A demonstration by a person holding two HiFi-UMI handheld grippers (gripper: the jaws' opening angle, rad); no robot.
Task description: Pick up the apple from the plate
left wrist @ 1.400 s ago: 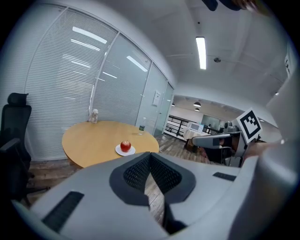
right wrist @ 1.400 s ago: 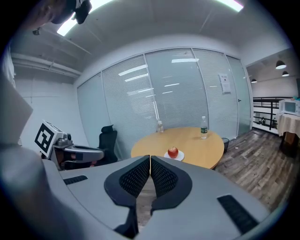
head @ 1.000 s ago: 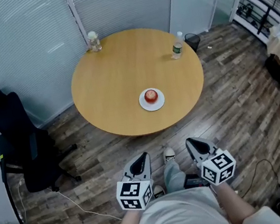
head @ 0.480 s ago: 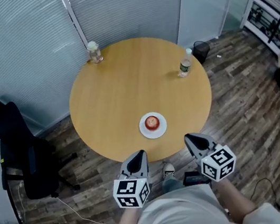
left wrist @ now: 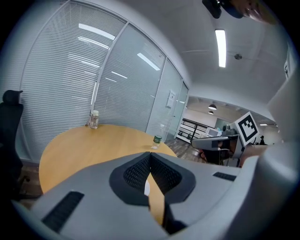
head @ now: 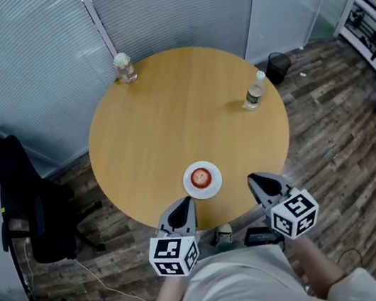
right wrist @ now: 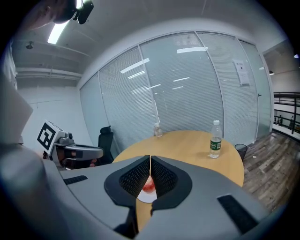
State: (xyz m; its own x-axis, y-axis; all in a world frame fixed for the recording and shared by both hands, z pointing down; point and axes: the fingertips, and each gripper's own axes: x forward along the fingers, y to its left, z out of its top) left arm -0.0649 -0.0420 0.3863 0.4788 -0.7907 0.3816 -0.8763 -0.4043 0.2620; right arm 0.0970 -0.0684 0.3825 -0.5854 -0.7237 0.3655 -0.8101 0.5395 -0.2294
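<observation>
A red apple [head: 201, 177] sits on a small white plate [head: 204, 190] near the front edge of a round wooden table [head: 167, 114]. My left gripper [head: 181, 208] is shut and empty, just short of the table's edge, left of the plate. My right gripper [head: 259, 182] is shut and empty too, to the right of the plate. In the right gripper view the apple [right wrist: 148, 186] and plate [right wrist: 144, 197] show through the slit below its closed jaws. In the left gripper view a sliver of the plate [left wrist: 146, 188] shows between its jaws [left wrist: 150, 157].
A clear water bottle with a green label [head: 254, 91] stands at the table's right edge. A small jar [head: 124, 68] stands at the far left edge. A black office chair [head: 29, 210] is left of the table, a black bin [head: 277, 65] beyond it. Glass walls with blinds close the back.
The person has stepped up to the table. The plate and apple have come close to both grippers, which now reach the table's front edge. Both stay shut.
</observation>
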